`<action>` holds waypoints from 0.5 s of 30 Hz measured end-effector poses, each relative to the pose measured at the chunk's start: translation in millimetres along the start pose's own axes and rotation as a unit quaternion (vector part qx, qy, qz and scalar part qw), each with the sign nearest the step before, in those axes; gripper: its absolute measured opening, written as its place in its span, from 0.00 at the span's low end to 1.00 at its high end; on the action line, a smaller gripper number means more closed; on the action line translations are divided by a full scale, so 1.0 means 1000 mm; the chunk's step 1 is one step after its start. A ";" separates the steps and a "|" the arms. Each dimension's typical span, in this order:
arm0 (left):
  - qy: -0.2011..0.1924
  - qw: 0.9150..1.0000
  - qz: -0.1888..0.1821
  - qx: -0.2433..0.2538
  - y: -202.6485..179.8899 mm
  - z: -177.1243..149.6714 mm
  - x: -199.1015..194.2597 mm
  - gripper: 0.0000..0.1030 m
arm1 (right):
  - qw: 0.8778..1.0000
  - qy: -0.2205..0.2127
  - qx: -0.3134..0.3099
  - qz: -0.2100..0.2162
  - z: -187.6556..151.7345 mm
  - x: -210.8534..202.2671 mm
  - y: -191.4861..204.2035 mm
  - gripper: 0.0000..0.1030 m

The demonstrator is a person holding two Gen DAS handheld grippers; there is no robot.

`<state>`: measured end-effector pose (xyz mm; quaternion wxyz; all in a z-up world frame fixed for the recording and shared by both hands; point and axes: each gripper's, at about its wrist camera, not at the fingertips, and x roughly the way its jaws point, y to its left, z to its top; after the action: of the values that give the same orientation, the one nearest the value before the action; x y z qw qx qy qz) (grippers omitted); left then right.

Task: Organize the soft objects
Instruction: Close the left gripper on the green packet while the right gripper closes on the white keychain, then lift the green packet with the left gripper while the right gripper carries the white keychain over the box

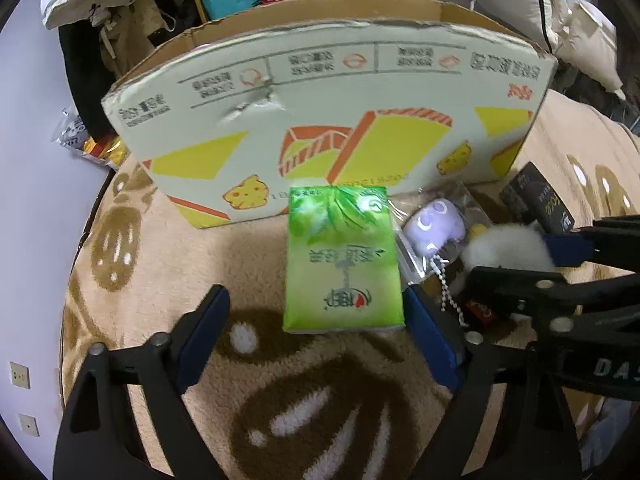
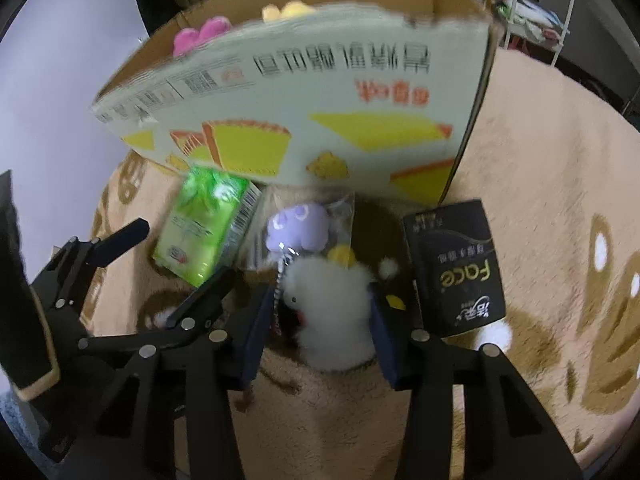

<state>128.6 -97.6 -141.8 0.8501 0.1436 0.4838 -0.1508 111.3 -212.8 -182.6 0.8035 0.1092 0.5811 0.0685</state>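
Observation:
A green tissue pack (image 1: pixel 343 260) lies on the patterned rug in front of a cardboard box (image 1: pixel 328 112). My left gripper (image 1: pixel 316 332) is open, its fingers on either side of the pack's near end. A purple plush in a clear bag (image 1: pixel 434 228) lies right of the pack. My right gripper (image 2: pixel 318 328) has its blue pads against both sides of a white fluffy plush (image 2: pixel 328 312). The pack (image 2: pixel 200 228), the purple plush (image 2: pixel 298 226) and the box (image 2: pixel 300 120) also show in the right wrist view. Pink and yellow plush toys (image 2: pixel 204 34) sit inside the box.
A black tissue pack (image 2: pixel 456 272) lies on the rug (image 2: pixel 540 200) right of the white plush. A white pompom (image 2: pixel 500 334) lies near it. Bedding and bags crowd the space behind the box. A wall with sockets (image 1: pixel 20 376) is at the left.

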 end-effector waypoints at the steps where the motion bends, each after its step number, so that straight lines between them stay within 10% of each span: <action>1: 0.001 1.000 -0.005 0.003 -0.002 -0.001 0.001 0.72 | 1.000 0.003 -0.001 0.002 0.000 0.002 0.000 0.47; 3: 0.005 1.000 -0.024 0.002 -0.002 -0.003 0.002 0.50 | 1.000 0.011 -0.006 0.007 0.001 0.006 0.002 0.41; 15: 0.008 0.998 -0.034 -0.043 0.018 -0.006 -0.004 0.50 | 1.000 0.002 -0.027 0.002 0.000 0.000 0.004 0.35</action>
<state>129.2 -77.9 -140.1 0.8460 0.0920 0.5009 -0.1577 111.0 -209.1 -181.8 0.8052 0.0884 0.5801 0.0856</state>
